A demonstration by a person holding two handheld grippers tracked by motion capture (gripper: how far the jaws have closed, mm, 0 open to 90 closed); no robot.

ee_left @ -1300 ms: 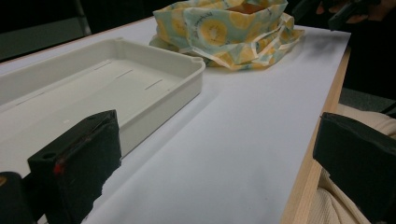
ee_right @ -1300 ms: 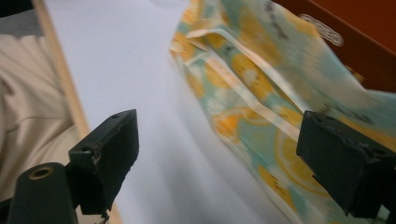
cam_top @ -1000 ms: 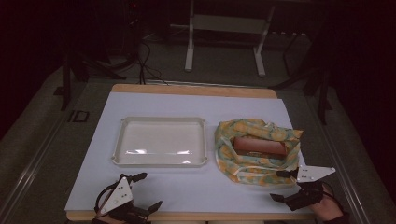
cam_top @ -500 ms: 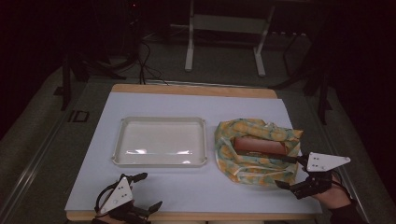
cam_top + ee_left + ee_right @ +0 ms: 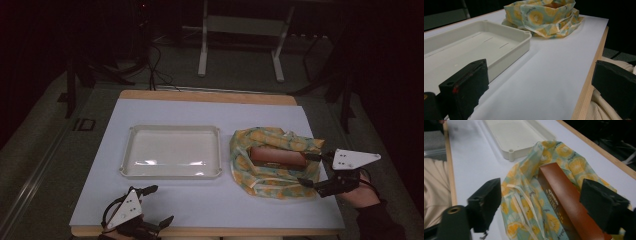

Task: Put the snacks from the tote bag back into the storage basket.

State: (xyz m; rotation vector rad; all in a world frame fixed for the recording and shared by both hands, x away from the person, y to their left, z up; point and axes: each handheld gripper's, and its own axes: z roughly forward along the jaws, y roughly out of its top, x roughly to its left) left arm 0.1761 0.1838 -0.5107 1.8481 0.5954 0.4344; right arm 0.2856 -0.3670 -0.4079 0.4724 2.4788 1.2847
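Desk front strip: bare desk (image 5: 215,205) between tray and near edge; passable.
Tray (image 5: 171,151): empty, raised rim obstructs low sideways passes.
Tray-to-bag gap: narrow.
Bag (image 5: 272,162): crumpled cloth walls surround box (image 5: 277,157); open from above.

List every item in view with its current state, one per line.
Tray: empty, flat on the table.
Lemon-print bag: open, slumped, lying beside the tray.
Brown box: lying inside the bag, top face exposed.
Left gripper: open, holding nothing, near the table's front edge.
Right gripper: open, jaws either side of the box's end.
Table: covered with a white sheet.
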